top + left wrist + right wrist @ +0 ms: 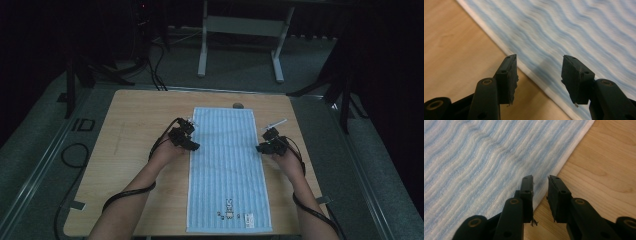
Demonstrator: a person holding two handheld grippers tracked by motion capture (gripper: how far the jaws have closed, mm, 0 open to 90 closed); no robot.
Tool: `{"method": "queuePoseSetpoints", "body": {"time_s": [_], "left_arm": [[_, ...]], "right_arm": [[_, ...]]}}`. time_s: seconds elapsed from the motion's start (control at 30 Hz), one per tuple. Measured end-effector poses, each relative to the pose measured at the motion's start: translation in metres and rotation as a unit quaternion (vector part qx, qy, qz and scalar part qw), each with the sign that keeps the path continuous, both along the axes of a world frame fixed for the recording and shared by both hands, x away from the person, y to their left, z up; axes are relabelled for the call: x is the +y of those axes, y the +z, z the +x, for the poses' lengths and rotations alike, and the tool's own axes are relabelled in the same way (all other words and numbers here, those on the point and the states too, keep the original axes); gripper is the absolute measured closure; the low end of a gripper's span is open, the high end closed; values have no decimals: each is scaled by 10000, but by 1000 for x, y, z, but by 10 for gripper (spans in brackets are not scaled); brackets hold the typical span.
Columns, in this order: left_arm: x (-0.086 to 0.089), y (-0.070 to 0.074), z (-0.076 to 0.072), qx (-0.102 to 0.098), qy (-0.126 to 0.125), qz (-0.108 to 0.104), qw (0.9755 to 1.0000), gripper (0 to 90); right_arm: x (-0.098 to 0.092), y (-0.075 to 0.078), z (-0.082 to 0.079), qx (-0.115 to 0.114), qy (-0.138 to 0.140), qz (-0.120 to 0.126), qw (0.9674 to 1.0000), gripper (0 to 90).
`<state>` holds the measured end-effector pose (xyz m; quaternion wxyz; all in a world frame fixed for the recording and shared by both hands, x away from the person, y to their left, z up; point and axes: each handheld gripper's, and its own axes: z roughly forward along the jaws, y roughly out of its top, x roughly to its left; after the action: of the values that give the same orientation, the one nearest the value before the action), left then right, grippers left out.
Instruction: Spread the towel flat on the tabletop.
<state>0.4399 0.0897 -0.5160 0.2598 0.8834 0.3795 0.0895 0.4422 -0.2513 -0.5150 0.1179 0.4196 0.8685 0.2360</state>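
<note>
On the wooden bench (135, 150) the striped towel (227, 170) lies flat between my hands, left claw (191, 146) gaping over one long edge, right claw (260, 148) slightly parted and empty at the other, so I risk pinching unevenly and dragging it askew.

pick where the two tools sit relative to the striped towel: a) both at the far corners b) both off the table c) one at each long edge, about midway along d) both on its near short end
c: in the high view the left tool is at the striped towel 's left long edge and the right tool at its right long edge, both about midway along.
</note>
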Motion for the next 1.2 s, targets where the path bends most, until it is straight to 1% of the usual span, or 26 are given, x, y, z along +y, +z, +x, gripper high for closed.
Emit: {"method": "queuePoseSetpoints", "body": {"time_s": [0.03, 0.07, 0.13, 0.17, 0.23, 0.27, 0.4, 0.47, 0.5, 0.53, 0.6, 0.63, 0.7, 0.73, 0.77, 0.8, 0.83, 0.87, 0.9, 0.93, 0.97, 1.0, 1.1, 1.13, 1.17, 1.2], "left_arm": [[0, 0, -2, -48, -46, -7, 10000, 462], [1, -1, -2, -54, -90, 3, 9999, 462], [2, -3, 0, -52, 7, -47, 10000, 463], [3, -5, 1, -64, 53, -75, 9999, 466], [5, -8, 6, -5, 138, -127, 9998, 469], [5, -10, 8, -27, 174, -104, 9998, 470], [5, -15, 16, -8, 235, -77, 9997, 482], [4, -17, 20, -42, 228, -20, 9997, 498], [3, -19, 21, -41, 265, -71, 9996, 500], [3, -20, 22, -58, 268, -57, 9996, 522], [1, -21, 23, -89, 268, -57, 9996, 577], [1, -21, 23, -79, 253, -48, 9996, 604], [0, -20, 24, -2, 265, -85, 9996, 692], [0, -20, 25, 68, 291, -157, 9994, 732], [0, -20, 25, 138, 270, -214, 9993, 804], [-1, -20, 25, 147, 288, -230, 9992, 836], [-1, -20, 25, 157, 327, -251, 9990, 858], [-1, -19, 24, 182, 298, -291, 9990, 864], [-1, -18, 22, 152, 264, -263, 9992, 867], [0, -15, 20, 126, 233, -287, 9992, 868], [1, -13, 18, 120, 227, -344, 9991, 868], [4, -7, 15, 82, 174, -401, 9990, 868], [8, 4, 7, -16, 90, -466, 9989, 867], [8, 4, 7, -16, 90, -466, 9989, 867], [10, 12, -2, -32, 26, -541, 9985, 867], [12, 16, -8, -84, 17, -591, 9982, 867]], "right_arm": [[1, 1, 1, -1, 27, -89, 10000, 709], [2, 0, 2, -11, 35, -120, 9999, 693], [3, 0, 6, -10, -37, -134, 9999, 638], [3, 0, 10, -1, -122, -141, 9998, 624], [4, 0, 17, 76, -217, -106, 9997, 624], [5, 0, 20, 95, -233, -108, 9996, 624], [10, -4, 34, 184, -330, -275, 9989, 624], [12, -6, 39, 249, -384, -358, 9983, 620], [14, -8, 42, 292, -408, -398, 9979, 624], [14, -9, 44, 333, -399, -407, 9978, 626], [15, -10, 46, 398, -421, -339, 9977, 651], [16, -10, 46, 439, -411, -317, 9977, 686], [17, -10, 46, 499, -347, -273, 9978, 751], [18, -9, 46, 520, -324, -278, 9977, 792], [19, -10, 46, 540, -250, -266, 9979, 846], [20, -9, 46, 567, -234, -260, 9978, 860], [22, -9, 46, 534, -232, -317, 9978, 873], [22, -9, 45, 519, -232, -330, 9978, 876], [23, -8, 43, 506, -218, -299, 9980, 878], [22, -8, 42, 483, -204, -261, 9983, 878], [20, -6, 39, 431, -185, -199, 9987, 878], [19, -4, 37, 409, -183, -172, 9988, 878], [12, 7, 26, 204, -81, -23, 9998, 878], [11, 9, 22, 169, -56, 19, 9998, 878], [10, 13, 16, 126, 4, 48, 9999, 878], [10, 15, 12, 80, 47, 36, 10000, 878]]}}
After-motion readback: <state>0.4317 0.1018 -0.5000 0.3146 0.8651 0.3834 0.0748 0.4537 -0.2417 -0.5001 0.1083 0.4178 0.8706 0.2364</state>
